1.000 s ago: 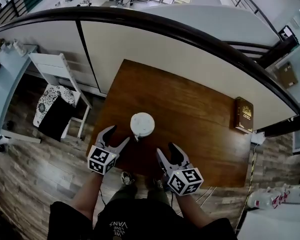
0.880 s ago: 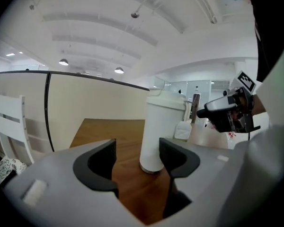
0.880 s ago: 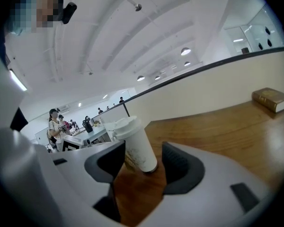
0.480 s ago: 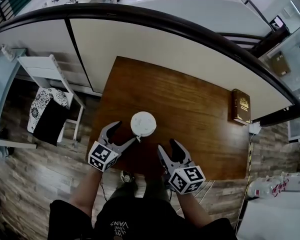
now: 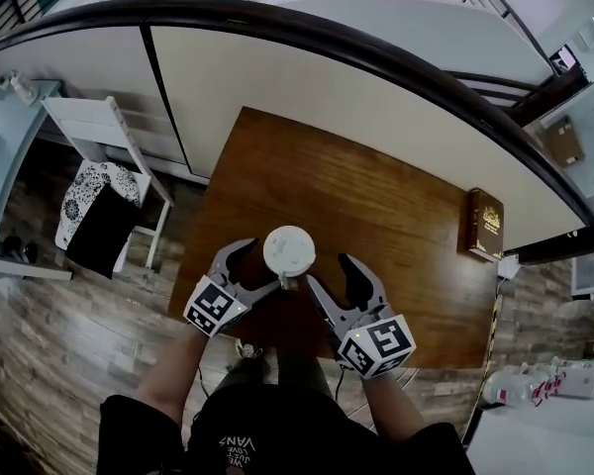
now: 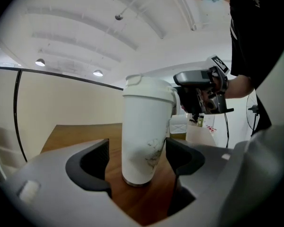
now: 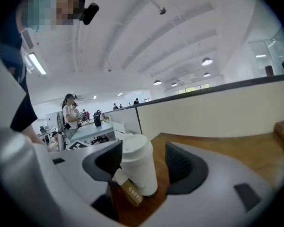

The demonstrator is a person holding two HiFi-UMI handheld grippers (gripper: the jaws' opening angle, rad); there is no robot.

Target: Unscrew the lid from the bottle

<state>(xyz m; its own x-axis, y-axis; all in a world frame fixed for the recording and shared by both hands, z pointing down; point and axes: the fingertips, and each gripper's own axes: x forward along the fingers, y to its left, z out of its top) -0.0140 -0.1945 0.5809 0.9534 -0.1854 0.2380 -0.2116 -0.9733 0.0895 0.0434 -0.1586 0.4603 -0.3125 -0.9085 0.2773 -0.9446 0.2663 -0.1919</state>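
A white bottle (image 5: 289, 252) with a white lid (image 6: 149, 85) stands upright near the front edge of the brown wooden table (image 5: 376, 201). My left gripper (image 5: 254, 268) reaches in from the left, and the bottle's body (image 6: 144, 136) stands between its jaws. Those jaws are opening; a gap shows at the left pad. My right gripper (image 5: 334, 277) sits just right of the bottle, jaws opening too, nothing pressed between them. In the right gripper view the bottle (image 7: 139, 167) shows beyond the gripper (image 7: 143, 160), with a small brown tag (image 7: 131, 193) hanging by the left jaw.
A brown book (image 5: 484, 224) lies at the table's right edge. A low white partition (image 5: 277, 77) runs behind the table. A white chair (image 5: 94, 132) stands to the left on the wood floor. The person's legs are under the table's front edge.
Both grippers have moved forward to the bottle. The left jaws have spread and now stand around its body. The right gripper has closed in from the right and widened.
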